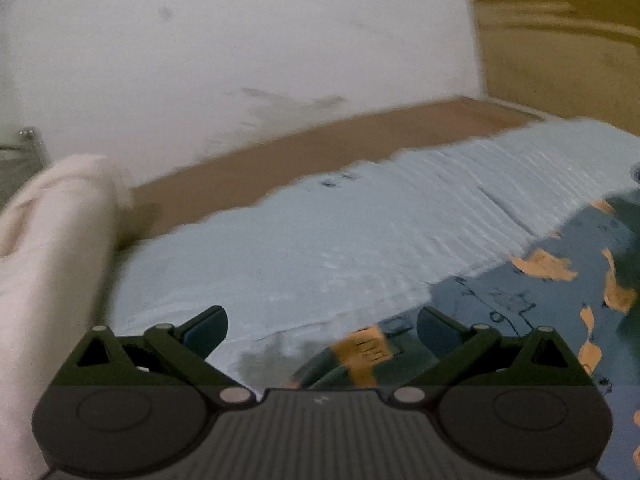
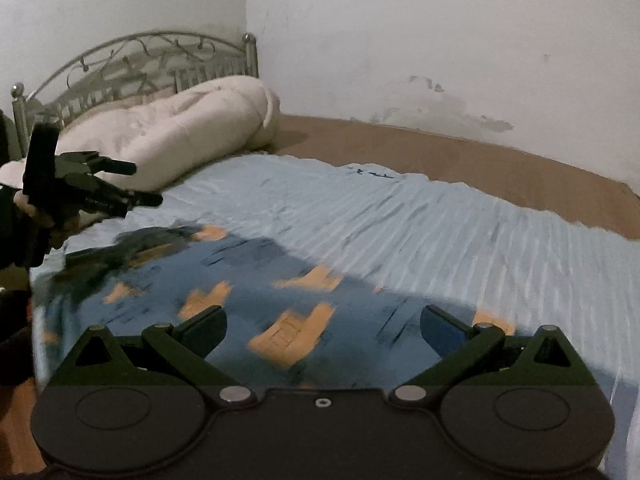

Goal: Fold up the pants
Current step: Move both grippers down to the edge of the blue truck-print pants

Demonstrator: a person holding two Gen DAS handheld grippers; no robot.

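The pants [image 2: 256,292] are dark blue with orange patches and lie flat on a light blue sheet [image 2: 400,216] on the bed. In the left wrist view they [image 1: 520,300] lie to the lower right. My left gripper [image 1: 322,330] is open and empty just above the pants' near end. It also shows in the right wrist view [image 2: 148,184], hovering over the left end of the pants. My right gripper [image 2: 324,330] is open and empty, low over the middle of the pants.
A rolled white comforter [image 2: 180,128] lies at the head of the bed by a metal headboard [image 2: 132,68]. Bare brown mattress [image 2: 460,156] runs along the white wall [image 2: 440,40]. The bed's near edge [image 2: 36,320] drops at the left.
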